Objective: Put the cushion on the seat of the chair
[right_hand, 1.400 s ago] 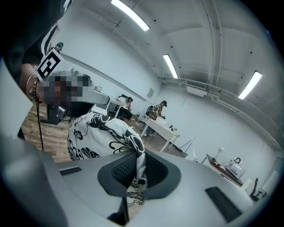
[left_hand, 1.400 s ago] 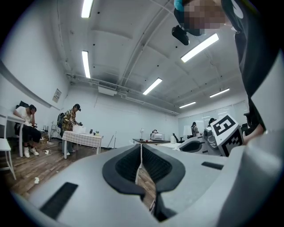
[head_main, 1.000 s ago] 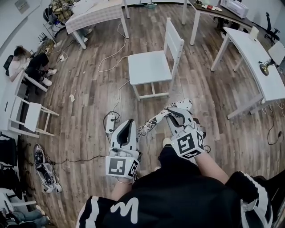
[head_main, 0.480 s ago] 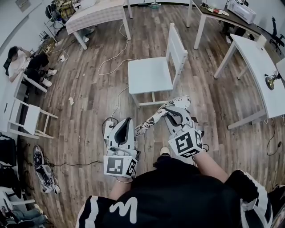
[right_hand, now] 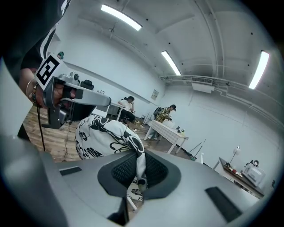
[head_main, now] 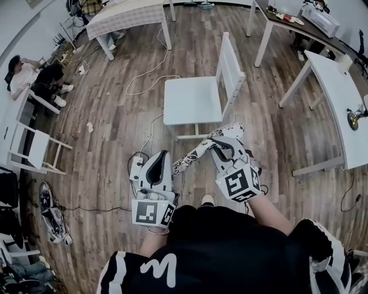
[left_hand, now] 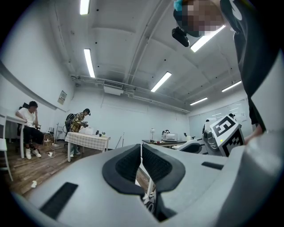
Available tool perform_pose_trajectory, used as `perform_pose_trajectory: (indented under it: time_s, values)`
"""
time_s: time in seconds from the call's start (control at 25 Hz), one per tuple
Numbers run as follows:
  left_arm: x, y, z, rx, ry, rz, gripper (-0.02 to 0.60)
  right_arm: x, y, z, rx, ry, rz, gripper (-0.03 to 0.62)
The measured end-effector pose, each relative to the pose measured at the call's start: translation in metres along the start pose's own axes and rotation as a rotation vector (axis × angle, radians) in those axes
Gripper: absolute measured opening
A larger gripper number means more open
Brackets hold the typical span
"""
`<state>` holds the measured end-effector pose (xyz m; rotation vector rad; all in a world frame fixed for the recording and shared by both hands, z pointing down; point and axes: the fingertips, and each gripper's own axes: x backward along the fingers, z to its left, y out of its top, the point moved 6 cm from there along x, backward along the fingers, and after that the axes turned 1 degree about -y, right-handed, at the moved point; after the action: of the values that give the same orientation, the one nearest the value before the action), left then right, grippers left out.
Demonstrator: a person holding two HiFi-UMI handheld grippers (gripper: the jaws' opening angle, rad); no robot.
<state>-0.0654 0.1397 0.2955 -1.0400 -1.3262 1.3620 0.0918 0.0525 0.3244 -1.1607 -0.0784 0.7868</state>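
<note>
Two grips are set: your left hand-held gripper (head_main: 164,156) and right hand-held gripper (head_main: 216,143) each clench an edge of the cushion (head_main: 198,154), held in the air short of the chair (head_main: 230,63). Its seat (head_main: 192,100) is bare, so the placing is not yet done.

1. A white power strip (head_main: 137,168) lies on the wooden floor (head_main: 115,115), just left of the left tool (head_main: 163,159).
2. A paper scrap (head_main: 89,127) lies farther left of that tool.
3. A cloth-covered worktop (head_main: 123,14) stands far ahead of it.
4. A white worktop (head_main: 333,86) carrying a lamp (head_main: 352,118) stands well right of the right tool (head_main: 219,141).
5. A seated person (head_main: 26,74) is far ahead-left.
</note>
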Motion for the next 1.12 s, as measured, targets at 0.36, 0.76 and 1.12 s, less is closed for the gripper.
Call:
perform_pose_trajectory:
  time_s: [0.36,0.76,1.12]
  values:
    - [-0.01,-0.004,0.001,0.014,0.032,0.027,0.014,-0.011,-0.009,-0.007,-0.025,0.039,-0.004,0.028]
    - [-0.032,-0.007,0.018,0.01,0.028,0.023,0.014,-0.034,-0.011,-0.018,-0.032,0.05,-0.004,0.028]
    - [-0.074,-0.007,0.056,0.011,0.006,0.022,0.014,-0.08,-0.007,-0.038,-0.035,0.045,0.012,0.028]
